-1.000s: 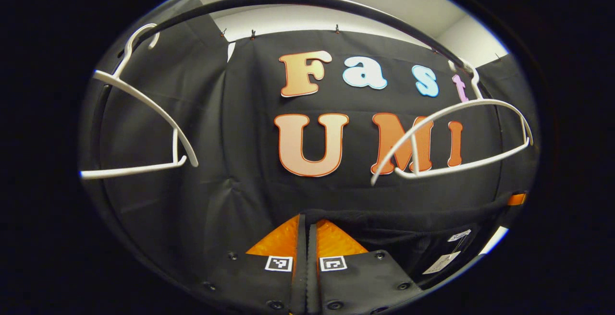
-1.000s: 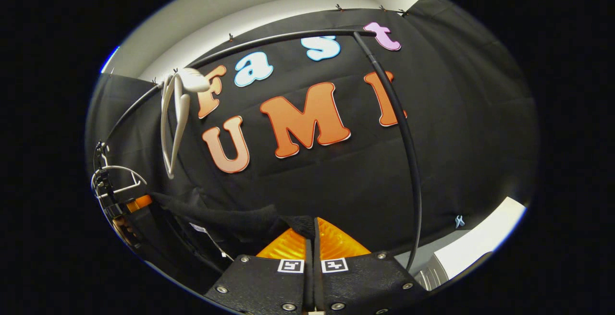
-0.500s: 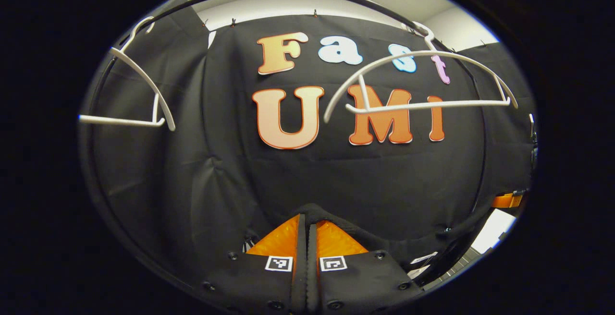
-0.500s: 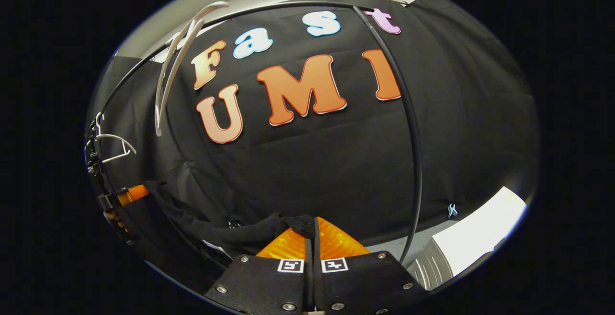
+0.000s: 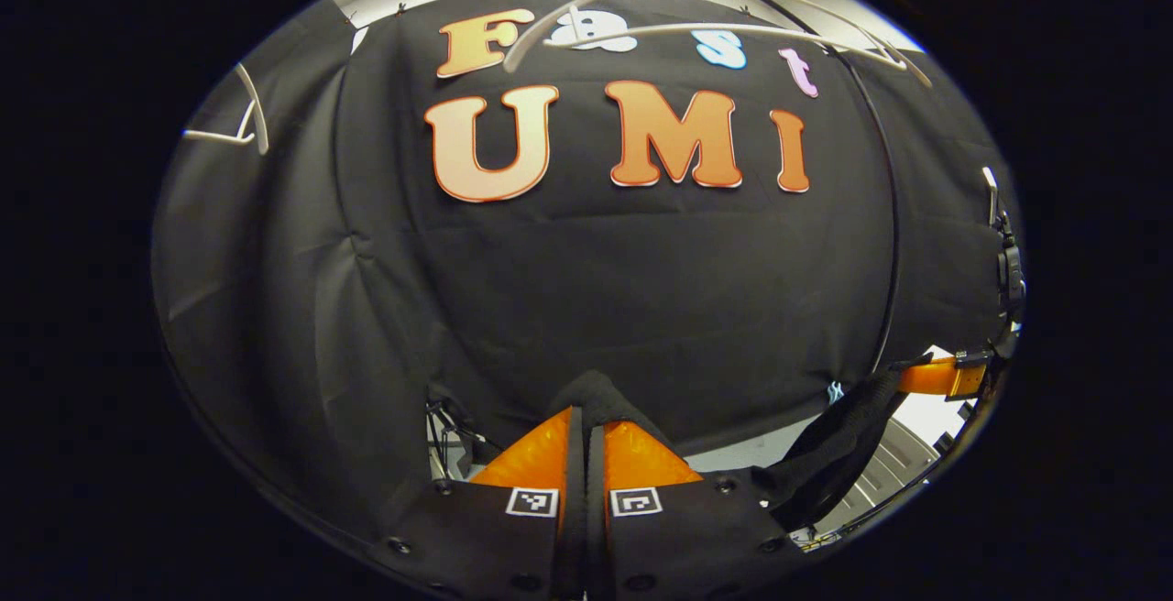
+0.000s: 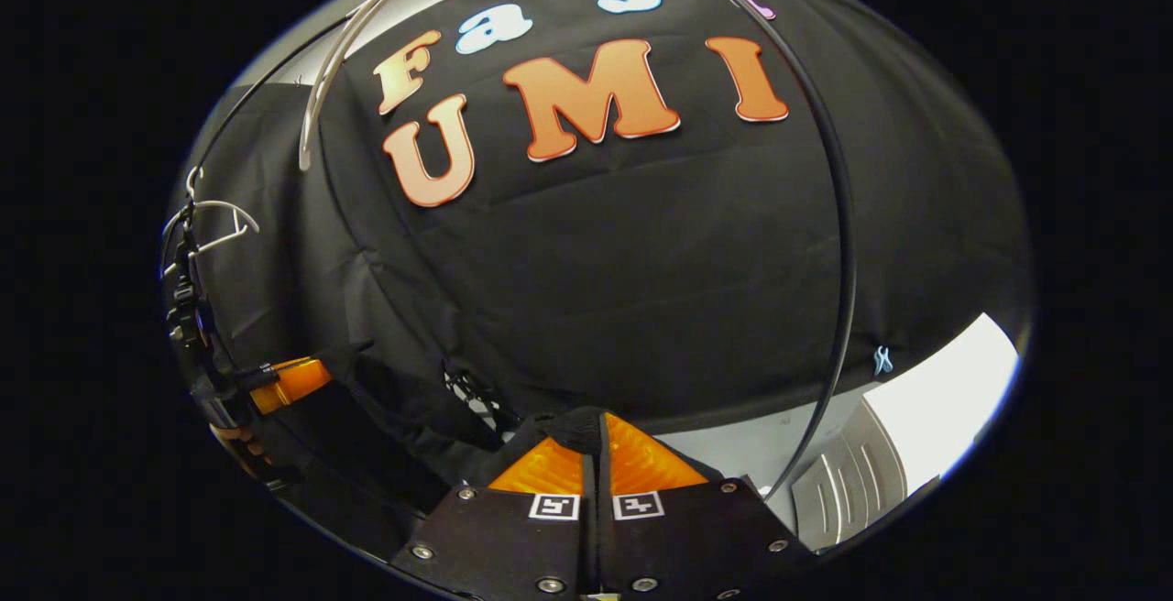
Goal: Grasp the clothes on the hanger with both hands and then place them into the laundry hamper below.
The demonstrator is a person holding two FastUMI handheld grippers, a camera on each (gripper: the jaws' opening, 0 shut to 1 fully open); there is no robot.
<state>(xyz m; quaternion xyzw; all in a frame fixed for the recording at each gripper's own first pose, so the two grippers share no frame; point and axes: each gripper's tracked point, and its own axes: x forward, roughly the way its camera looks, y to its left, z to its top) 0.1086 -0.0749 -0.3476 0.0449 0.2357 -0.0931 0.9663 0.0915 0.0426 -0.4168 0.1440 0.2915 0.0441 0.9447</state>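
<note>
From the left gripper view I count two white hangers, both bare: one [image 5: 240,125] at the far left edge, one [image 5: 715,28] high near the top on the black rail [image 5: 887,216]. My left gripper [image 5: 586,422] has its fingers pressed together on a fold of the black garment [image 5: 600,392], which bunches over the tips. The same cloth hangs in a dark strip [image 5: 838,445] to the right gripper [image 5: 944,375] at the right edge. In the right gripper view, the left gripper [image 6: 289,381] sits far left, and two hangers [image 6: 213,221] [image 6: 344,60] show again. My right gripper [image 6: 596,436] pinches the black garment [image 6: 573,422], fingers closed on it. It is plain, dark, soft-looking cloth, held off the hangers between both grippers. A white ribbed hamper [image 6: 866,473] lies low right.
</note>
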